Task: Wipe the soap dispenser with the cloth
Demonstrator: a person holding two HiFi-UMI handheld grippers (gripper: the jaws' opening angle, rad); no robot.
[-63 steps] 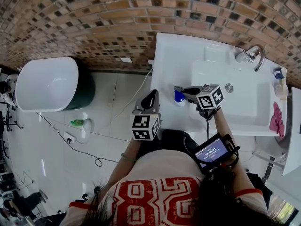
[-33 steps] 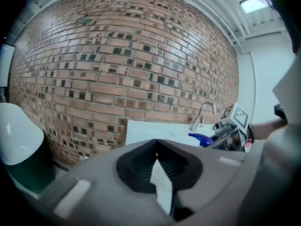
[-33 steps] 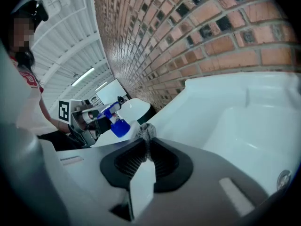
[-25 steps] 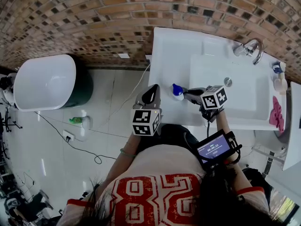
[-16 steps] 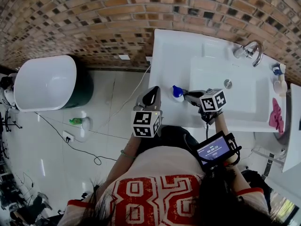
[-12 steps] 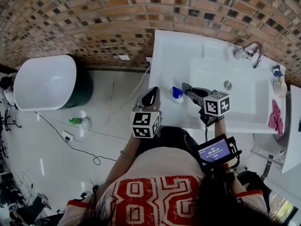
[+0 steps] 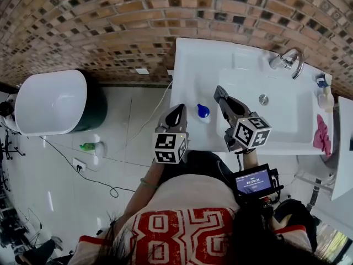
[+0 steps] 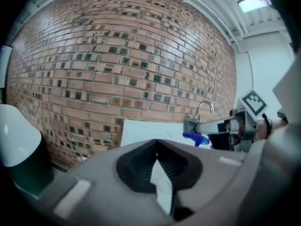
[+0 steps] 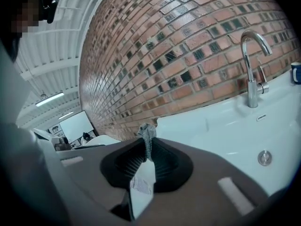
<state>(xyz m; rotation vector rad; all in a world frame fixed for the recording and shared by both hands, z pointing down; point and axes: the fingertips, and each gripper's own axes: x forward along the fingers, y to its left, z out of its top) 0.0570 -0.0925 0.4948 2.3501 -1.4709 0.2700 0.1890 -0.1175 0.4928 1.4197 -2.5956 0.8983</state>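
The soap dispenser (image 7: 203, 112), a white bottle with a blue pump, stands on the left deck of the white sink (image 7: 193, 65). In the left gripper view the blue pump of the soap dispenser (image 8: 196, 138) shows just beyond the jaws. My right gripper (image 7: 219, 90) hovers over the basin's near left part, to the right of the dispenser and apart from it. It is shut on a small grey cloth (image 9: 147, 134), whose white tag (image 9: 142, 182) hangs behind the tips. My left gripper (image 7: 176, 114) hangs off the sink's left front edge, left of the dispenser, shut with nothing visibly held.
A chrome faucet (image 7: 289, 59) stands at the sink's back right. A second bottle (image 7: 323, 90) and a pink cloth (image 7: 320, 137) lie at the right edge. A white toilet (image 7: 52, 101) sits to the left, with a green bottle (image 7: 89, 145) and a cable on the tiled floor.
My right gripper has swung from pointing left at the dispenser's pump to pointing toward the wall over the basin, away from the dispenser. The left gripper has barely moved.
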